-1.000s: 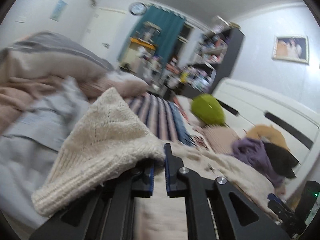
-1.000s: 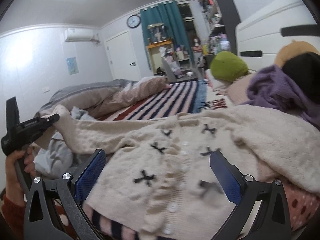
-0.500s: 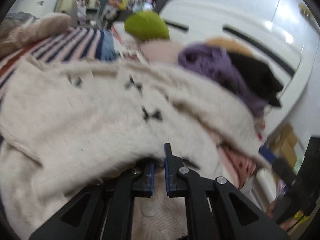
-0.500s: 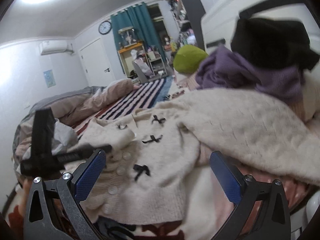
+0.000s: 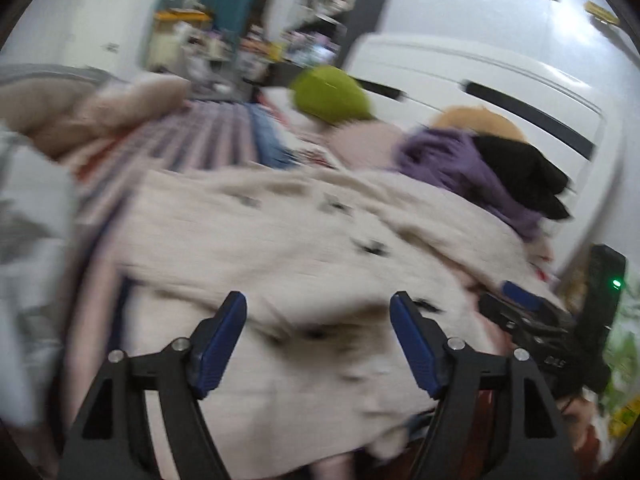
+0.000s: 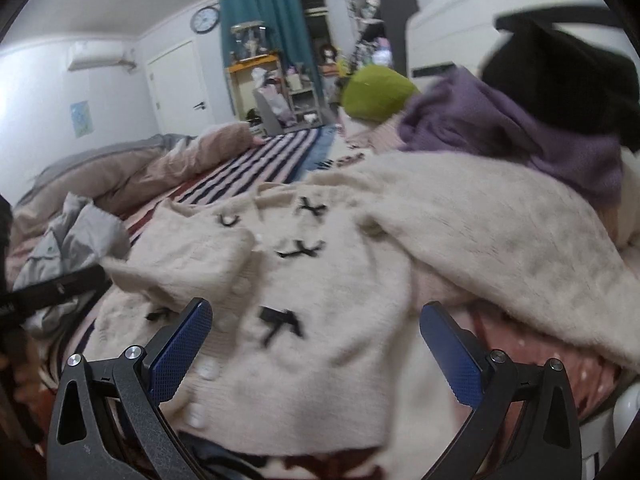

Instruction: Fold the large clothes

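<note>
A cream knit cardigan [image 6: 320,280] with small black bows and white buttons lies spread on the bed. One sleeve is folded across its front at the left; the other sleeve [image 6: 500,240] lies out to the right. It also shows, blurred, in the left wrist view [image 5: 280,248]. My left gripper [image 5: 318,316] is open and empty just above the cardigan. My right gripper [image 6: 316,320] is open and empty above the cardigan's lower front. The left gripper's black body [image 6: 56,284] shows at the left edge of the right wrist view.
A pile of purple [image 6: 520,128] and black [image 6: 560,76] clothes lies at the right by the white headboard [image 5: 480,80]. A green cushion [image 6: 376,92] sits behind. A grey garment [image 6: 72,240] and a pink duvet [image 6: 160,164] lie at the left on the striped bedspread [image 6: 272,160].
My left gripper carried the sleeve across the cardigan, opened and let it go. The sleeve now lies folded on the front. My right gripper stayed open and shifted slightly.
</note>
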A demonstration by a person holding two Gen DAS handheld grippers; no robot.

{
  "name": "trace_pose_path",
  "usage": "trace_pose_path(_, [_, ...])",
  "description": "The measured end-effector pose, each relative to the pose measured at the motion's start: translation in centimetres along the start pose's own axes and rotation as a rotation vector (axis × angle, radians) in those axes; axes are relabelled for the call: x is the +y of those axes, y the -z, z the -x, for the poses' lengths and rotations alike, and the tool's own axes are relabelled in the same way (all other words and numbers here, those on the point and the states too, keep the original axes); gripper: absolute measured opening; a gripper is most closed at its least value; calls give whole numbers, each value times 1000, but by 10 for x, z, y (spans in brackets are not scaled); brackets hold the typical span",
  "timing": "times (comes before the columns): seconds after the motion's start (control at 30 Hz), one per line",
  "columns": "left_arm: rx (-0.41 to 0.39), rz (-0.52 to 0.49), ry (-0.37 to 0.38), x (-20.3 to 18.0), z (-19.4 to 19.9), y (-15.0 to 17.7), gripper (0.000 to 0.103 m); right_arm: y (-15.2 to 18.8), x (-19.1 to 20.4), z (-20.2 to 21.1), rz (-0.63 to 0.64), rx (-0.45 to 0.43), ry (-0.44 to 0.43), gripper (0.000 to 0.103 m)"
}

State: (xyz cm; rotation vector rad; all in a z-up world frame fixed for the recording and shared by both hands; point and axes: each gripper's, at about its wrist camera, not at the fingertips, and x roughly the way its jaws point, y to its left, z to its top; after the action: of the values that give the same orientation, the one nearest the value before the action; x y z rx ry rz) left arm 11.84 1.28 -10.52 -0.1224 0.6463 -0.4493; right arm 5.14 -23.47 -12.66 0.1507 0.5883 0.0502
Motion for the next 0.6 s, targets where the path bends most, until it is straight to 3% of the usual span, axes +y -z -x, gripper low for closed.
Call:
trace_pose_path(0.07, [-38,19,-113,23,20,0,78,-4,24,-2,66,-11,33,103])
trace_pose_path(0.17, [-74,50,-206,50,41,6,82,-5,68,-9,185,-40,94,103])
trace_pose_path(0.33, [-99,89,-280,88,61,20,83,-6,125,-44,312,40,-53,103])
trace_pose_path(0.47, [-105,86,-368,107,70,30,87,6,160,-72,457,123,-78,103])
trace_pose_path(0.53, [-121,76,-390,108,74,34,92,13,170,-86,514,158,-12,102])
trace_pose_path(0.6, [-131,80,-389,112,76,36,97,14,170,-97,541,170,85,93])
